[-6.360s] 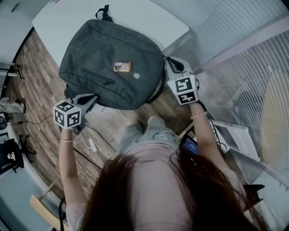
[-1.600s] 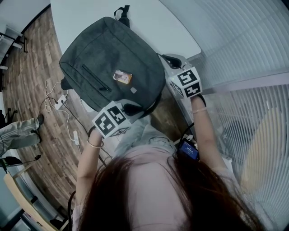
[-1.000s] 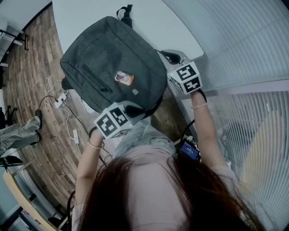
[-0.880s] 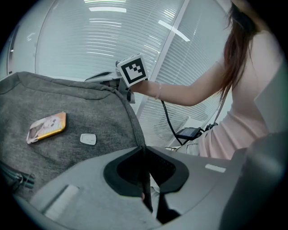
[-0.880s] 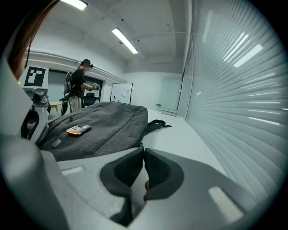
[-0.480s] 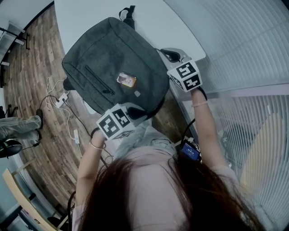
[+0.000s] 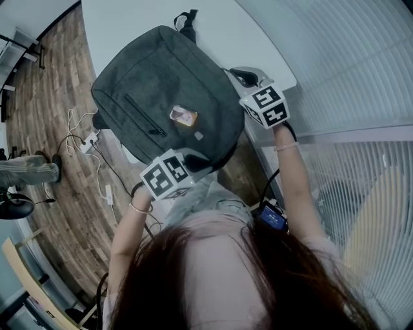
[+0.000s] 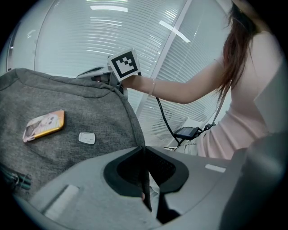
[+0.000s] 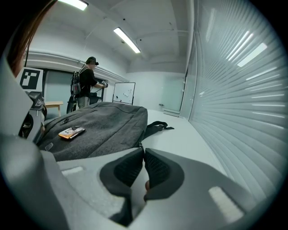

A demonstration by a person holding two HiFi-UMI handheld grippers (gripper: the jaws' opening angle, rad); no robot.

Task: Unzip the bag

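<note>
The left claw (image 8: 145, 150) is gripping with its pads almost together, and a thin dark edge of the dark grey fabric backpack (image 8: 67, 112) is running down between them. In the head view this claw (image 7: 197, 160) is biting the backpack's near corner at 6 o'clock.

The right claw (image 9: 143, 150) is sitting with its pads closed to a sliver. Its tips are pressing at the backpack's (image 9: 103, 126) side seam beside a small dark tab, and I cannot tell whether that tab is pinched. From above, it (image 7: 244, 77) is meeting the backpack's (image 7: 168, 97) edge at 3 o'clock.

The backpack is lying flat, front up, on the white curved worktop (image 7: 219, 32), with its near corner hanging over the worktop's edge. An orange rectangular badge (image 7: 184, 116) is showing near its middle. A small white label (image 7: 199, 135) is sitting just beside the badge at 5 o'clock, and a slanted front-pocket zip (image 7: 142, 116) is running at 9 o'clock from it. The black top handle (image 7: 187, 18) is pointing to 12 o'clock.

White cables (image 7: 84, 138) are trailing over the wooden plank floor (image 7: 58, 161) at 9 o'clock.
</note>
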